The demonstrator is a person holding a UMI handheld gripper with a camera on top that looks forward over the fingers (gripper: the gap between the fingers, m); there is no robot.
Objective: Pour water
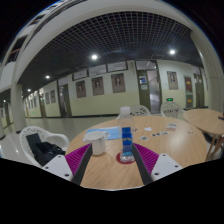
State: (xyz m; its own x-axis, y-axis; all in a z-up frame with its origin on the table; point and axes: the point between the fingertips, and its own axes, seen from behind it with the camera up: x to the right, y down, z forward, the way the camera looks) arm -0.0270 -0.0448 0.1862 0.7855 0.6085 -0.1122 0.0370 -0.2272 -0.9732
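Observation:
A clear plastic water bottle point(126, 139) with a blue label stands upright on the round wooden table point(150, 130), on a small red coaster point(125, 157). To its left stands a white cup point(96, 142). My gripper point(111, 160) hovers over the near part of the table, open, its two magenta pads point(78, 157) spread wide. The bottle stands just ahead of the right finger point(148, 158) and the cup just ahead of the left one. Nothing is held between the fingers.
White chairs stand behind the table point(128, 112) and at its left side point(22, 145). A dark bag point(45, 148) lies on the left chair. Another wooden table point(207, 121) is at the right. Beyond is a large hall with framed pictures on the wall.

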